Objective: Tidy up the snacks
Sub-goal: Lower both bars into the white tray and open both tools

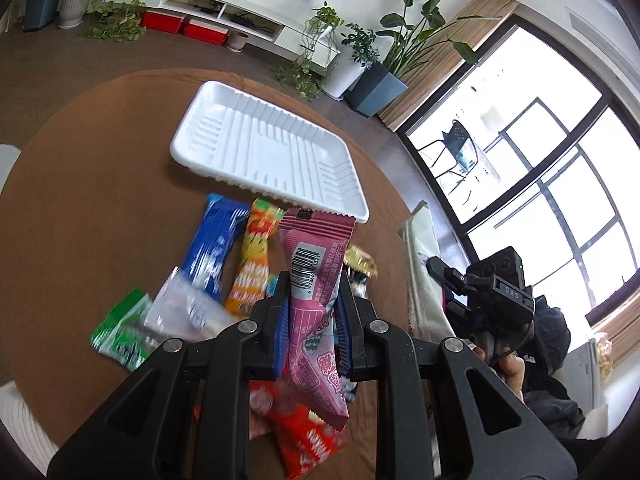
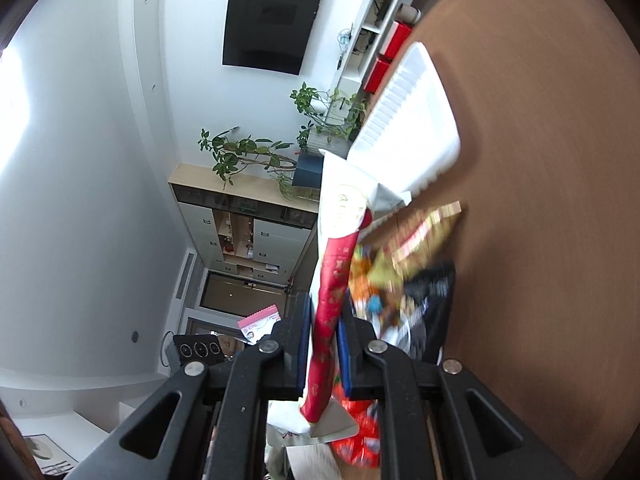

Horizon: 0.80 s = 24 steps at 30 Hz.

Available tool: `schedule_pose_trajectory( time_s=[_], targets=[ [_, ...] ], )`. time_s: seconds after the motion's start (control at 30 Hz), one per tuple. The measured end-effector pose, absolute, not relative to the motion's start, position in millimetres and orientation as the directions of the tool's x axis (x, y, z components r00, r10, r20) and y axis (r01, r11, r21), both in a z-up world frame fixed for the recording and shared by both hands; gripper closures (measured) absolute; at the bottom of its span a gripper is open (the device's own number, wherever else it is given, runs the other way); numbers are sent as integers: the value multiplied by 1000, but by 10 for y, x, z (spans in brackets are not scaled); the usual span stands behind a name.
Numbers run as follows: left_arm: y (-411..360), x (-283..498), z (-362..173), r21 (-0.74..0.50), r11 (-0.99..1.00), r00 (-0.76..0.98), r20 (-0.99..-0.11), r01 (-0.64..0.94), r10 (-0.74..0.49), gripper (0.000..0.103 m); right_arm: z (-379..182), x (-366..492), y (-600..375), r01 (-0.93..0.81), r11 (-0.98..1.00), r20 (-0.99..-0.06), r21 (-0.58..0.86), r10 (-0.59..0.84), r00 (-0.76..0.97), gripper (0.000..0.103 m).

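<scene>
On the tabletop point(image 1: 100, 200) the tray point(image 1: 264, 148) lies toward the far side, with the loose snack packets point(image 1: 224, 248) just before it, one packet end touching or tucked under its near rim. The left tool point(image 1: 310, 320) is above the packets, with a packet point(image 1: 316, 312) clamped upright between its fingers. To its right, at the tabletop's edge, is the right tool point(image 2: 324, 344), pinching a long packet point(image 2: 332, 280).
</scene>
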State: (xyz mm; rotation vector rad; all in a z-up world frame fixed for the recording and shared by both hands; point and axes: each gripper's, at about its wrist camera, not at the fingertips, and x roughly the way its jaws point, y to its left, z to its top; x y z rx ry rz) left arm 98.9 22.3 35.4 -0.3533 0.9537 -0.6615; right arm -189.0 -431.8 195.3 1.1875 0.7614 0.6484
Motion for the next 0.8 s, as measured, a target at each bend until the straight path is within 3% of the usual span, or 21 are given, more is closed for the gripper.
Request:
schedule_pose_trajectory(
  time_s=[0.47,0.8],
  targets=[
    [-405,1962,516,-534,746,354,-660,398,-662,85,2048,-967,-4565,-50,360,-264,932,764,589,89],
    [-885,2517,343,-469,779,321,-726,416,-608,85,1967,-499,-4575,-20,475,-378,880,725,576,90]
  ],
)
